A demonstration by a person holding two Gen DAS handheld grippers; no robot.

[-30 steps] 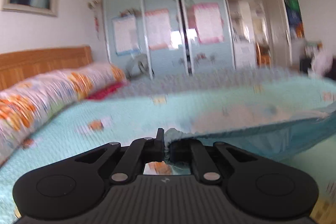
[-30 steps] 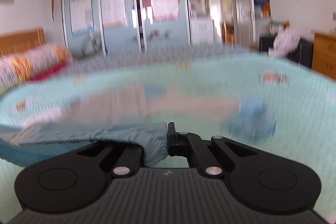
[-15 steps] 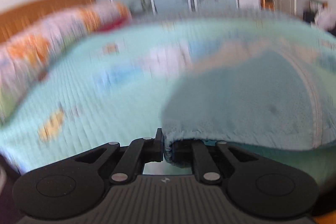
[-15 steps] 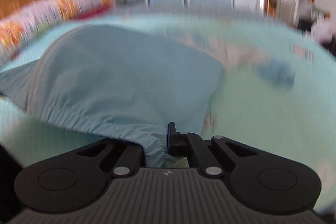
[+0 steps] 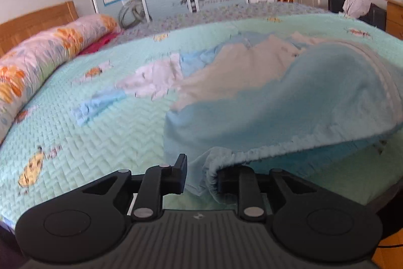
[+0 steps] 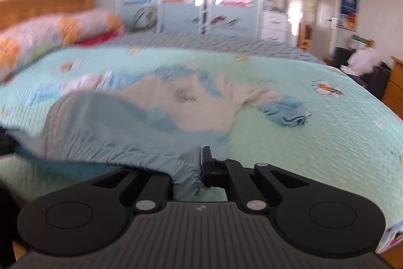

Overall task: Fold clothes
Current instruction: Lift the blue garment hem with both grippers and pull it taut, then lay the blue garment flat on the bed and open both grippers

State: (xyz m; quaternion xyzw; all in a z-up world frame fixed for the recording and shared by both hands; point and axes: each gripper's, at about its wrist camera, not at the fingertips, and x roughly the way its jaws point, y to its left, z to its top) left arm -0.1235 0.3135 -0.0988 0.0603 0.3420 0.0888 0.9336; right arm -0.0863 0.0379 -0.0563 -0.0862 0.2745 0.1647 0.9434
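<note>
Shorts (image 5: 289, 112) hang by their elastic waistband, stretched left to right above the near edge of the bed (image 5: 105, 122). Right fingers (image 6: 187, 168) pinch one waistband end; left fingers (image 5: 201, 175) stand apart, the other end draped between them.

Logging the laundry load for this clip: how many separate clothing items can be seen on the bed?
3, perhaps more. A teal garment is nearest the grippers; a pale cream garment lies behind it; a small light-blue piece lies crumpled at its right. Blur may hide others.
</note>
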